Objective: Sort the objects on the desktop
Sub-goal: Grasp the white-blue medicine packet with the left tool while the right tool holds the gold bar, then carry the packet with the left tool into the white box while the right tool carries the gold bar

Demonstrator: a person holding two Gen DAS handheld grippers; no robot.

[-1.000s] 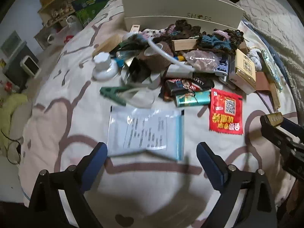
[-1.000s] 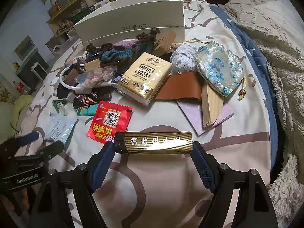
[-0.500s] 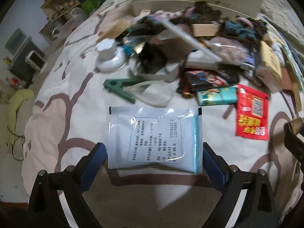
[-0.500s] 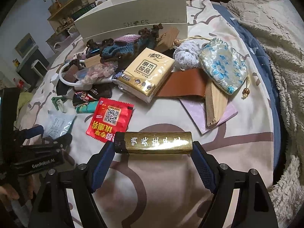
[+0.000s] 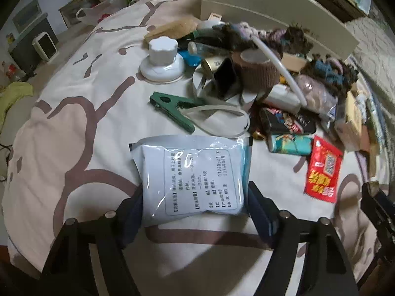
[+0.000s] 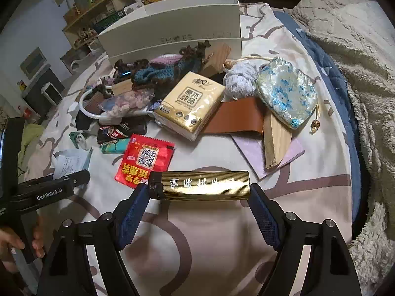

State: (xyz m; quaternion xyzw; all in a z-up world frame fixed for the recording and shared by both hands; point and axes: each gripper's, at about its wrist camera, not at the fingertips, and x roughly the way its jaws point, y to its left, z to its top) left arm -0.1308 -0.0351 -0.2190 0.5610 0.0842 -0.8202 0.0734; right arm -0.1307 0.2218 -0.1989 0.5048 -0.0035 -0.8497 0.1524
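Note:
A pale blue sachet (image 5: pixel 195 175) with a printed label lies on the patterned bedspread. My left gripper (image 5: pixel 195 212) has closed on its near end, the sachet bulging between the pads. It also shows small in the right wrist view (image 6: pixel 70 162). My right gripper (image 6: pixel 198 207) is shut on a gold lighter (image 6: pixel 200 185), held crosswise above the bedspread. The left gripper (image 6: pixel 49 190) shows at the left of that view.
A pile of objects lies ahead: red sachet (image 6: pixel 145 160), tissue pack (image 6: pixel 190 103), floral pouch (image 6: pixel 286 91), brown wallet (image 6: pixel 234 120), green clip (image 5: pixel 172 111), white suction cap (image 5: pixel 161 61). A white shoe box (image 6: pixel 172 34) stands behind. A blanket (image 6: pixel 358 49) lies right.
My left gripper moved forward over the blue sachet and closed on it. The right gripper kept holding the lighter almost still.

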